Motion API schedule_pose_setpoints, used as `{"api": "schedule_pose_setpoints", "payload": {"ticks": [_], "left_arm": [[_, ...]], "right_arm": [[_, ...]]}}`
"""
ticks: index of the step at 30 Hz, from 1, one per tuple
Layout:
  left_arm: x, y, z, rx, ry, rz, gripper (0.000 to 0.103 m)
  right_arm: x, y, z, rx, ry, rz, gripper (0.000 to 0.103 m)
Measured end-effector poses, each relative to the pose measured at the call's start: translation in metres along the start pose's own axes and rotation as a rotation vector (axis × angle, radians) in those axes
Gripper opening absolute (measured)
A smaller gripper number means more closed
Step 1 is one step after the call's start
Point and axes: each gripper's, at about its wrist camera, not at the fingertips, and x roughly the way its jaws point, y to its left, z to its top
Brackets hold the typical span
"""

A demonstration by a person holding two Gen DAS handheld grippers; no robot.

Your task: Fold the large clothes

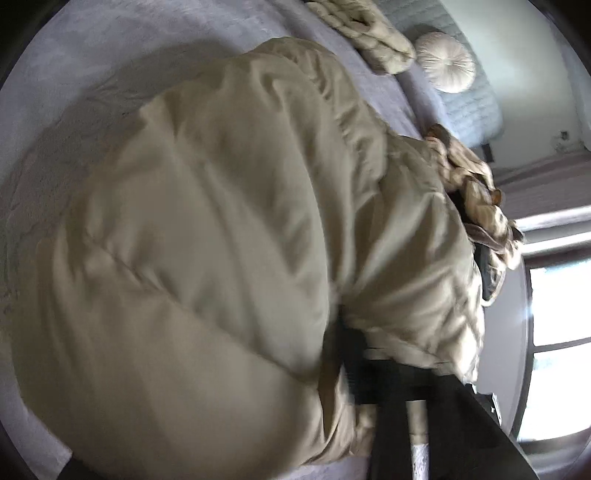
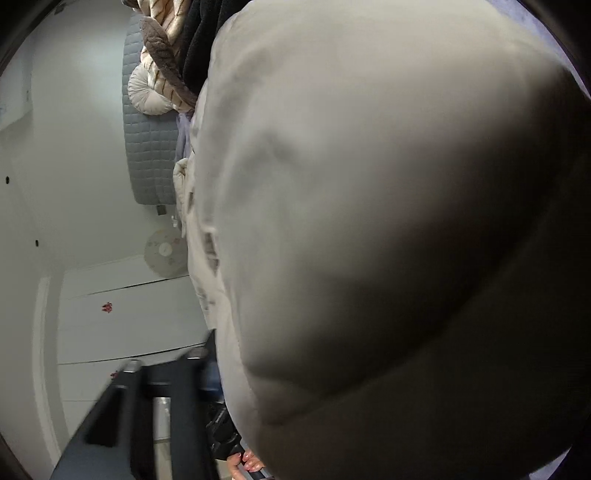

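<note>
A big puffy beige down jacket point(image 1: 229, 221) lies bunched on the lavender bed point(image 1: 74, 74) and fills most of the left wrist view. My left gripper point(image 1: 354, 354) is at the jacket's lower right edge, and its dark fingers point(image 1: 373, 373) look closed on a fold of the fabric. In the right wrist view the same jacket point(image 2: 369, 221) hangs very close to the lens, blurred. My right gripper point(image 2: 166, 360) sits at the jacket's left edge; its dark fingers point(image 2: 192, 387) stand apart with a gap between them, and the right one touches the fabric.
A pile of cream, brown and black clothes point(image 1: 476, 199) lies beyond the jacket, and another cream garment point(image 1: 369, 33) is at the bed's far end. A round white cushion point(image 1: 447, 61) leans on the grey quilted headboard point(image 1: 469, 103). A bright window point(image 1: 557, 332) is at right. White wardrobe doors point(image 2: 122, 314) show left.
</note>
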Motion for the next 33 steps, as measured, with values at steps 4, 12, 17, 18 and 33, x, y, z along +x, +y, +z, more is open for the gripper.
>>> {"api": "schedule_pose_setpoints", "payload": {"ticks": [4, 12, 17, 18, 33], "left_arm": [[-0.022, -0.023, -0.001, 0.096, -0.049, 0.008, 0.016], [-0.070, -0.050, -0.019, 0.155, -0.115, -0.024, 0.016], [-0.094, -0.046, -0.048, 0.164, -0.114, -0.021, 0.016], [-0.097, -0.044, -0.055, 0.167, -0.111, -0.020, 0.016], [-0.149, 0.047, -0.142, 0.138, 0.076, -0.016, 0.016]], "right_arm": [[-0.008, 0.016, -0.004, -0.062, -0.004, 0.010, 0.026], [-0.038, 0.040, -0.016, -0.143, 0.034, 0.047, 0.023], [-0.059, 0.033, -0.031, -0.143, 0.061, 0.053, 0.023], [-0.059, 0.034, -0.032, -0.135, 0.064, 0.053, 0.023], [-0.107, -0.033, -0.123, -0.016, 0.044, -0.023, 0.023]]}}
